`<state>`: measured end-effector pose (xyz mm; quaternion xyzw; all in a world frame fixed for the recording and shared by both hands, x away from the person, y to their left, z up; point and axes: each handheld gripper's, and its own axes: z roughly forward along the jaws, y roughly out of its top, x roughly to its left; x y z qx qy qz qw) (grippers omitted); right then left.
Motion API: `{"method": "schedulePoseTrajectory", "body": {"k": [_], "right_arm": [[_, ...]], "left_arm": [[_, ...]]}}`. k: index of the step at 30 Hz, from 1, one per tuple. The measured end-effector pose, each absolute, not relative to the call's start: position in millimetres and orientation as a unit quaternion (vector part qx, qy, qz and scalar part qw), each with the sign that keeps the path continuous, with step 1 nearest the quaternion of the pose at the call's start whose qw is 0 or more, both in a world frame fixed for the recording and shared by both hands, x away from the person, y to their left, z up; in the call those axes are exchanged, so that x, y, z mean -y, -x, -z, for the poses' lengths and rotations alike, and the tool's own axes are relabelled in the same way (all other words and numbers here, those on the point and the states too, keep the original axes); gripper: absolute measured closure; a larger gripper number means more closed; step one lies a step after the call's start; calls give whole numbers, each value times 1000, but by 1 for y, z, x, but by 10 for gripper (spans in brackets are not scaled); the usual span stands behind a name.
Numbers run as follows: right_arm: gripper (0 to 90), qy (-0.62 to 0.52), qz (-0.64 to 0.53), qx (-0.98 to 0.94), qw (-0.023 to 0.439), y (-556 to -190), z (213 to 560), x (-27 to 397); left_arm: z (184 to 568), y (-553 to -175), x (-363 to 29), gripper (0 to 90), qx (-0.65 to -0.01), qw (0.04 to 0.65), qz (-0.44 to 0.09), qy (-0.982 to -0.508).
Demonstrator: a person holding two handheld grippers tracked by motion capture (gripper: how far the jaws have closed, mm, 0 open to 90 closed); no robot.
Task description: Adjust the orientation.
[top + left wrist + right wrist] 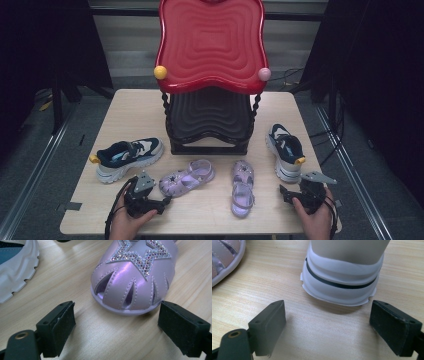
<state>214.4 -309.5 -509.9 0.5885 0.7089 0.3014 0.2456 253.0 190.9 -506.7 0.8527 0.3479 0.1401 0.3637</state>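
Left gripper [161, 204]: at the near left edge of the worktop [130, 112], fingers [60, 325] wide apart and empty, aimed at the toe of the left lilac sandal [135, 277].
Left lilac sandal: lies just ahead of those fingers, untouched, angled toward the middle, star trim on top.
Right gripper [286, 194]: near right, fingers [270, 322] spread and empty, facing the end of the right sneaker [343, 277].
Right sneaker: stands near the right edge, not yet gripped.
Right lilac sandal [242, 187]: between the two grippers, toe pointing near.
Left sneaker [129, 157]: far left of the sandals.
Shoe rack [210, 45]: red top tier and black lower tier [210, 112], both bare.
Progress: judged barely begun; all four shoes are on the worktop, none lifted.
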Motion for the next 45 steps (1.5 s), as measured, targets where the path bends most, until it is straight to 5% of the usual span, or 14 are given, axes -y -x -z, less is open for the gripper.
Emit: {"method": "schedulePoseTrajectory", "body": {"k": [27, 45], "right_arm": [[129, -586, -303, -711, 243, -215, 510, 310], [129, -582, -303, -714, 243, -216, 510, 310]], "left_arm": [[504, -261, -196, 199, -401, 350, -157, -832], [499, -290, -190, 370, -410, 340, -153, -832]]}}
